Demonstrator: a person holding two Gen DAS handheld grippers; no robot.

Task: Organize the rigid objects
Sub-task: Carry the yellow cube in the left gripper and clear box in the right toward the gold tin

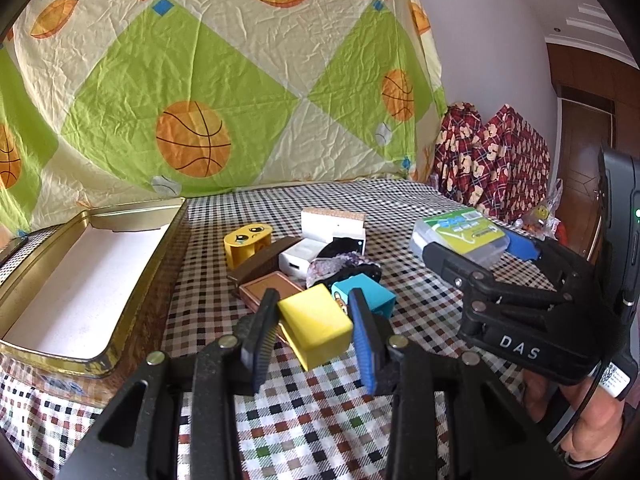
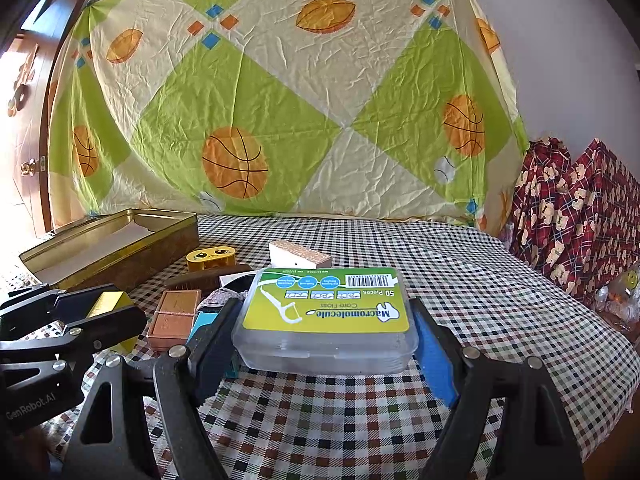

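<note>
One gold tin point(image 1: 100, 216), two yellow pieces: a plain yellow block point(image 1: 316, 326) and a yellow face block point(image 1: 246, 242). One teal box point(image 1: 372, 294), one floss box point(image 2: 326, 312), one copper-brown case point(image 2: 174, 318), one dark brown bar point(image 1: 262, 262), two white blocks: a cork-topped one point(image 1: 332, 222) and a small one point(image 1: 302, 258)

Yellow block point(image 1: 316, 330) and clear floss box point(image 2: 326, 320) — both lifted above checkered cloth point(image 2: 480, 280)
</note>
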